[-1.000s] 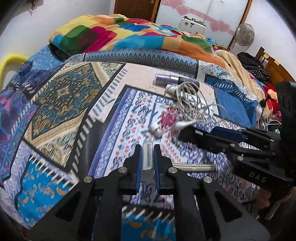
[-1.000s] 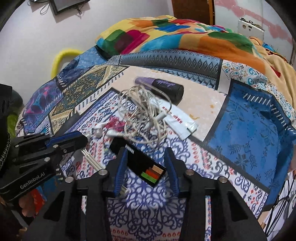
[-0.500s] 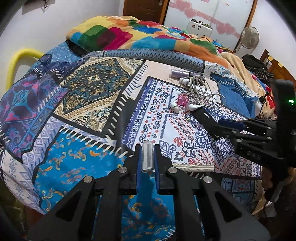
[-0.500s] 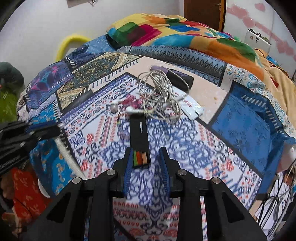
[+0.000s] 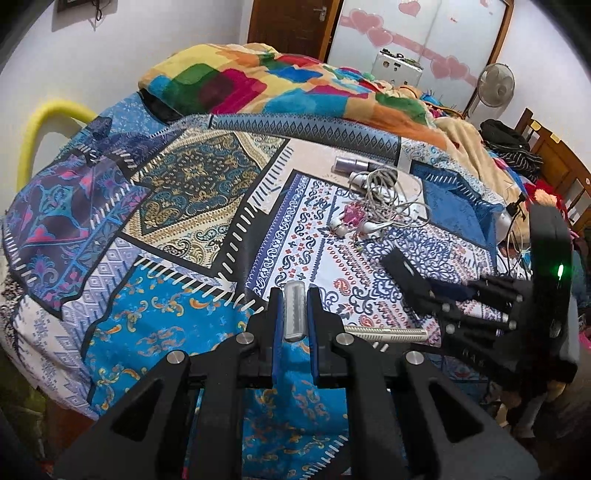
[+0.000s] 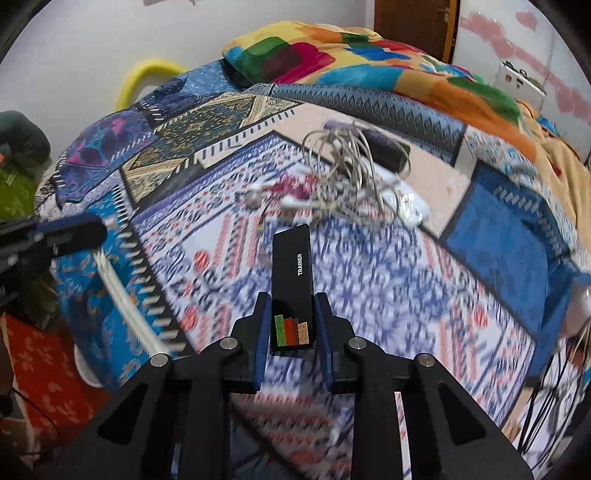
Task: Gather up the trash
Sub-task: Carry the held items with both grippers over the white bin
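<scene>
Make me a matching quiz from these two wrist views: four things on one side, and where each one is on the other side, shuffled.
Things:
1. black box marked TRAINER
2. silvery comb-like strip
3. tangled white cable
4. multicoloured blanket

Places:
A. bunched at the far end of the bed
B. between the fingers of the left gripper
C. lying on the patterned bedsheet, beside a purple tube
D. between the fingers of the right gripper

Pairs: 1-D, 2-B, 3-C, 4-A

White walls, brown door (image 5: 291,26), patchwork-covered bed (image 5: 166,192), standing fan (image 5: 494,85) beyond
</scene>
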Demonstrator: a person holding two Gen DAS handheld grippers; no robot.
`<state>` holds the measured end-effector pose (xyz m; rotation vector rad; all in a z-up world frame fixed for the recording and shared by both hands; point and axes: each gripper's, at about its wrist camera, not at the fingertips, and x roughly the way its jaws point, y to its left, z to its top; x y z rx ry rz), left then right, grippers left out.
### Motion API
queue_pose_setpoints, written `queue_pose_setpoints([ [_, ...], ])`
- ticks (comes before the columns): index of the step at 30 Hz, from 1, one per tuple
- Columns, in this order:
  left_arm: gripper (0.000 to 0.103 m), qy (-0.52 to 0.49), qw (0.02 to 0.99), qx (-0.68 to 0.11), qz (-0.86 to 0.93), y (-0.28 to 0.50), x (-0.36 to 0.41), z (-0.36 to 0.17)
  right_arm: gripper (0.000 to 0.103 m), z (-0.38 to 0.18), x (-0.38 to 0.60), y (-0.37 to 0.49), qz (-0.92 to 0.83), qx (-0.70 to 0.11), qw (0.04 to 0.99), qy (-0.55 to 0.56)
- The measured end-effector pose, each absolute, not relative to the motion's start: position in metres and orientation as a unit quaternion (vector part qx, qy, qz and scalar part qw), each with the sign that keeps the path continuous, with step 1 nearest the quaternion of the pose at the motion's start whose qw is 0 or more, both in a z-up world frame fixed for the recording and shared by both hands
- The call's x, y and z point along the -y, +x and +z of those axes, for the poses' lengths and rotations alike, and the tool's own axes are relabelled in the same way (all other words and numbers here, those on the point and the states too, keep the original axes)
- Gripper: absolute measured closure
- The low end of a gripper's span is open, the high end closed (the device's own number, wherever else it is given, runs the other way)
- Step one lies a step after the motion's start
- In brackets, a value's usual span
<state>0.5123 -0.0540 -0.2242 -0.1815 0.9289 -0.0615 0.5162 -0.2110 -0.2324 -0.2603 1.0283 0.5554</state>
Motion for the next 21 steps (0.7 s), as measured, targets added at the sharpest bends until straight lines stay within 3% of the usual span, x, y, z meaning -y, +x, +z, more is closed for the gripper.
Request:
queue_pose_setpoints([
  [8, 0.092, -0.089, 0.901, -0.423, -0.025, 0.484, 0.054, -0.186, 0.082, -0.210, 0.230, 0.486, 0.222, -0.488, 0.838, -0.101],
  [21, 0.092, -0.088, 0.933, -0.349, 0.016, 0.406, 0.025, -0.098, 0.082, -0.093, 0.205, 0.419, 0.257, -0.385, 0.881, -0.098],
])
